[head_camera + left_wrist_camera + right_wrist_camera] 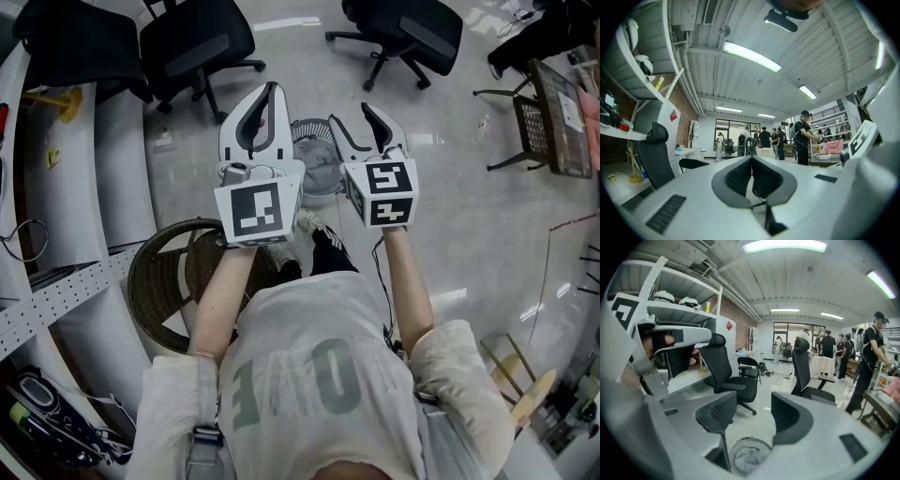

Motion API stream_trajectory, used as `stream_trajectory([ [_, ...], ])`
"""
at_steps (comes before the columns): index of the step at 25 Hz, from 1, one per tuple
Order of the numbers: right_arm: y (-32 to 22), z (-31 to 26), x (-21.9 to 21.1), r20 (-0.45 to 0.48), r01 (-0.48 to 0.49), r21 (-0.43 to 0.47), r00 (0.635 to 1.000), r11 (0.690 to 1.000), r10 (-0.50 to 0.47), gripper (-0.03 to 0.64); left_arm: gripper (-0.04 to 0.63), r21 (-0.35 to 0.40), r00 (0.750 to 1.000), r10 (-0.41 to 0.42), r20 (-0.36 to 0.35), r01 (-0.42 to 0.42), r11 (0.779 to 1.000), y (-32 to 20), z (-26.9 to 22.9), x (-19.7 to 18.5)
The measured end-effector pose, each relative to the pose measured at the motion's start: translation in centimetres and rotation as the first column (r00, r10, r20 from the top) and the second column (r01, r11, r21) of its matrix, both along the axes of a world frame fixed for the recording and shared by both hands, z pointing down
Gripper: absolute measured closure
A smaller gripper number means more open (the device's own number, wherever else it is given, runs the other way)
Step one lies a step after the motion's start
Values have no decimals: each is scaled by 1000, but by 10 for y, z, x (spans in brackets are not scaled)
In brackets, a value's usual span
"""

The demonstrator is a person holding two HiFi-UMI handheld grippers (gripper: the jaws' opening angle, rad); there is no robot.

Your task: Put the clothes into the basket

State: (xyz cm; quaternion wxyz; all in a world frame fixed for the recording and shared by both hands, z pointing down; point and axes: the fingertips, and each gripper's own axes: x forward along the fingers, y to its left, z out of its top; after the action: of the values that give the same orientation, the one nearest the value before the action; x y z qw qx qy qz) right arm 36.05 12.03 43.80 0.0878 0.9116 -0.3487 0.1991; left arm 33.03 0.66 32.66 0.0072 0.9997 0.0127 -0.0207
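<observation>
On floor ahead of the feet: round white mesh basket, w/ grey cloth bunched low inside. Sits btw the two tools in head view, and just below R tongs in R gripper view.

Second container at lower L: dark wicker basket, right beside white shelving. Partly covered by L forearm; too dark inside to tell contents.

R tongs spread, tilted down toward mesh basket, pinching nothing; just floor and basket rim thru the gap. L tongs pressed together pad to pad, no cloth in them, pointing level across the room.

Around:
- Black office chair at upper L and second black chair at upper R, both beyond mesh basket and apart from it.
- Dark rack at far R w/ pink cloth on it, well apart from both baskets.
- Person in black standing at that rack in L gripper view.
- More ppl grouped at far end of room.
- White helmets up on the shelving.
</observation>
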Motion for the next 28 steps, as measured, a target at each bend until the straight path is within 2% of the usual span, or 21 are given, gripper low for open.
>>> stream_trajectory([
  [8, -3, 4, 1, -10, 3, -43, 1000, 999, -4, 394, 577, 8, 1000, -17, 6, 17, 1000, -9, 1, 0],
  [11, -7, -2, 3, -17, 7, -34, 1000, 999, -8, 394, 577, 21, 999, -33, -7, 34, 999, -13, -4, -1],
  [17, -39, -46, 9, -95, 53, 43, 994, 998, -49, 396, 577, 27, 990, -129, -66, 131, 991, -38, -36, -22],
  [19, -65, -71, 6, -135, 123, 103, 985, 987, -109, 408, 577, 39, 979, -184, -88, 188, 981, -53, -49, -33],
  [20, -81, -85, 3, -163, 169, 138, 976, 976, -146, 446, 577, 53, 970, -219, -103, 225, 973, -63, -57, -42],
  [21, -99, -99, -1, -195, 219, 169, 963, 961, -185, 520, 577, 70, 957, -263, -125, 273, 960, -74, -65, -52],
  [23, -142, -125, -14, -256, 334, 215, 926, 918, -277, 557, 578, 93, 909, -374, -183, 394, 914, -104, -84, -80],
  [26, -206, -163, -52, -324, 490, 268, 857, 829, -402, 579, 577, 85, 814, -538, -217, 565, 821, -152, -100, -136],
  [28, -240, -186, -88, -379, 592, 297, 793, 750, -476, 583, 577, 83, 750, -627, -212, 653, 753, -177, -105, -177],
])
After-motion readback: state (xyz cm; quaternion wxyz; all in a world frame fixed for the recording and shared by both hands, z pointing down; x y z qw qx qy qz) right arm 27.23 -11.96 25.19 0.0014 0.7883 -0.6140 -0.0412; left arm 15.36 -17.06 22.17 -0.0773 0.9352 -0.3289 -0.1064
